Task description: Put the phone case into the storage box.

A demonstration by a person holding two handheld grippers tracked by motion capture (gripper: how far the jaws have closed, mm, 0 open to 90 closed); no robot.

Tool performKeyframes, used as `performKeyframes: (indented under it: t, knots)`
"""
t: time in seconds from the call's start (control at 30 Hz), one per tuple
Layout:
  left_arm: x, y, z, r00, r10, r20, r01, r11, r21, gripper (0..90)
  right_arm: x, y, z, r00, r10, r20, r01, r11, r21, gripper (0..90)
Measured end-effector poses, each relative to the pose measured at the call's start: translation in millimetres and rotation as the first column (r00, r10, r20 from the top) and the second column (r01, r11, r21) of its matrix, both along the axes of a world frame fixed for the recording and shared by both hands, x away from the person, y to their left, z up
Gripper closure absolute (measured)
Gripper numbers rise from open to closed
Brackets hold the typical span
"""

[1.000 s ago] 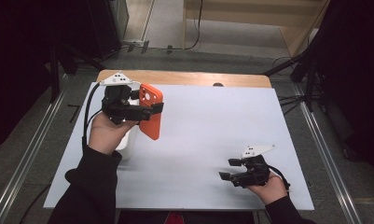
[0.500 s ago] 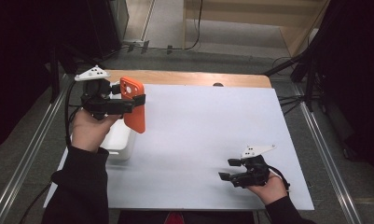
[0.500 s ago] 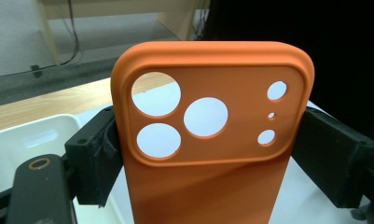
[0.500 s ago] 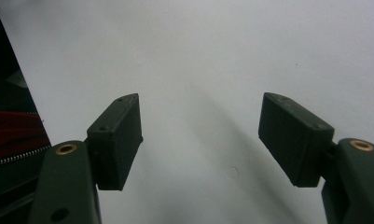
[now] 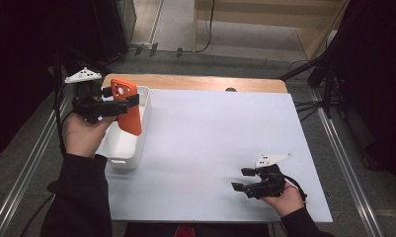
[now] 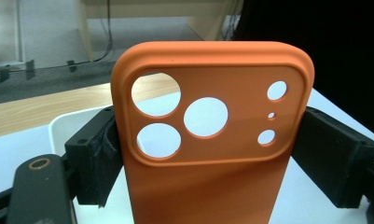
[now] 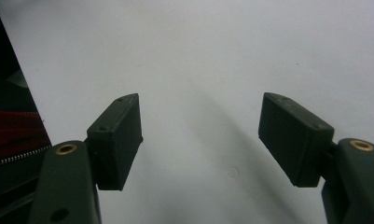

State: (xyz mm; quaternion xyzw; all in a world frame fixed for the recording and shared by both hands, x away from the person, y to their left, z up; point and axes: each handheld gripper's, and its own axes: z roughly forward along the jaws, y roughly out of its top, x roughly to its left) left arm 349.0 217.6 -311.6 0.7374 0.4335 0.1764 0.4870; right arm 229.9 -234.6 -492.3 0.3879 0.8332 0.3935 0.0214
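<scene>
An orange phone case (image 5: 128, 109) (image 6: 212, 140) with round camera holes is held upright, and my left gripper (image 5: 126, 102) (image 6: 212, 158) is shut on its two long edges. It hangs over the near-right part of a white bin (image 5: 120, 160) at the table's left side. In the left gripper view the bin's rim (image 6: 58, 122) shows behind the case. My right gripper (image 5: 241, 179) (image 7: 201, 135) rests low over the white tabletop (image 5: 210, 133) at the front right. It is open, with nothing between its pads (image 7: 117, 140).
A wooden strip (image 5: 195, 83) runs along the table's far edge, with a small dark spot (image 5: 230, 89) by it. Metal rails (image 5: 32, 163) flank the table on both sides. A person's dark sleeve (image 5: 82, 197) comes in at the bottom left.
My left gripper has carried the orange case leftward, from over the white tabletop to above the bin. The right gripper has stayed where it was.
</scene>
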Motion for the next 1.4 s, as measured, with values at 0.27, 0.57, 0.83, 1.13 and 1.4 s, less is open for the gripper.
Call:
performKeyframes:
  t: [0.27,0.57,0.83,1.13,1.4]
  knots:
    - [16.6,-1.0,-1.9,0.9998,0.011,-0.017,-0.011,0.9999,-0.013,15.8,0.5,2.0,1.0,1.0000,0.004,-0.001,-0.004,1.000,0.002,29.0]
    - [41.0,-6.9,1.5,0.9991,0.030,-0.030,-0.029,0.9994,0.020,15.8,-0.5,0.9,2.4,1.0000,0.002,0.006,-0.002,1.000,0.009,29.0]
    - [61.1,-12.0,8.5,0.9988,0.041,-0.027,-0.040,0.9979,0.051,15.8,-2.1,0.6,2.7,1.0000,0.003,0.005,-0.004,1.000,0.016,29.0]
    - [74.0,-14.8,11.3,0.9992,0.039,0.002,-0.039,0.9972,0.064,15.8,-3.0,0.4,3.9,1.0000,0.003,0.007,-0.003,1.000,0.023,29.0]
    - [87.3,-16.6,7.8,0.9977,0.067,0.013,-0.068,0.9943,0.082,15.8,-1.6,1.8,3.7,0.9999,0.009,0.013,-0.009,1.000,0.027,29.0]
